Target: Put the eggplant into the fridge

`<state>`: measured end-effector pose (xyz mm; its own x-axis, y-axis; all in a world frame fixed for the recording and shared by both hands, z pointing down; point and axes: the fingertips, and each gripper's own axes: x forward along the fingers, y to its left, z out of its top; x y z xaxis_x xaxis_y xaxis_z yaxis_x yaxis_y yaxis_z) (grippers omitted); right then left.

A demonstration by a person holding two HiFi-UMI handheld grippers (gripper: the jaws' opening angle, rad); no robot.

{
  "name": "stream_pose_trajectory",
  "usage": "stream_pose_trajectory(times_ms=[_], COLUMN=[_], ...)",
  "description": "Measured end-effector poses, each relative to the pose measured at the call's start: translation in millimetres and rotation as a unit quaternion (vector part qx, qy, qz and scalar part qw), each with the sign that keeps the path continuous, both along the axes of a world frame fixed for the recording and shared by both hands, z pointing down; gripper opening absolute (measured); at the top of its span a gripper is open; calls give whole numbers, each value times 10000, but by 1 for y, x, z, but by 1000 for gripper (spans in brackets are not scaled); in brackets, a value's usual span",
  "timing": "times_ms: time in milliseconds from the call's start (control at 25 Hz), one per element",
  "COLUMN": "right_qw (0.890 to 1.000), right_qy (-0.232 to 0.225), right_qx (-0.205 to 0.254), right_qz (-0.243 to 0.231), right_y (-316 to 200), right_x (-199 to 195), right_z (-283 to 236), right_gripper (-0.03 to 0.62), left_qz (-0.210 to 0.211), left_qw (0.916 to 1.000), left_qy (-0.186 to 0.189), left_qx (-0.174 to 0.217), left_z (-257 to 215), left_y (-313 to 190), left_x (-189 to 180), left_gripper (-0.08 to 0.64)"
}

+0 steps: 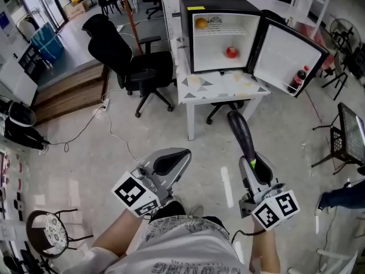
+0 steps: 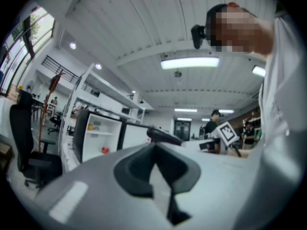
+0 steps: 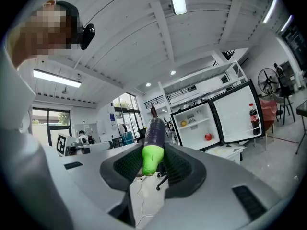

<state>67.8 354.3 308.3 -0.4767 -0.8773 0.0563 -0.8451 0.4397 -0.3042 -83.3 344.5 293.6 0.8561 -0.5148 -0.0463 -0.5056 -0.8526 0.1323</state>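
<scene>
Right gripper [image 1: 255, 165] had its jaws clamped on the eggplant [image 1: 242, 129] at the green stem end, with the purple body sticking out ahead toward the fridge [image 1: 219, 3] at top centre (my guess: that grip leaves the long end free to go in first). Fridge sat on the table [image 1: 225, 87], door [image 1: 285, 53] open, so the left gripper [image 1: 171, 163] wasn't needed: jaws together, empty, lower left. Eggplant was well short of the fridge.
</scene>
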Motion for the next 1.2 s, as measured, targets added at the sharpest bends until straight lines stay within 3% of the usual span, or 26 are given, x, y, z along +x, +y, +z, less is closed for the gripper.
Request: stream_pose_trajectory(times_ms=[520,1200], right_qw=[9999,9997], right_qy=[-106,-77], right_qx=[-81,-233], right_qz=[-41,48], right_y=[-40,-153], right_x=[17,2], right_z=[16,32], right_gripper=[132,132], left_qz=[-82,53], left_qw=[10000,9998], left_qy=[-30,-28], left_qx=[-26,-211], left_z=[11,29], left_y=[-37,-155], left_x=[11,0], left_gripper=[8,8])
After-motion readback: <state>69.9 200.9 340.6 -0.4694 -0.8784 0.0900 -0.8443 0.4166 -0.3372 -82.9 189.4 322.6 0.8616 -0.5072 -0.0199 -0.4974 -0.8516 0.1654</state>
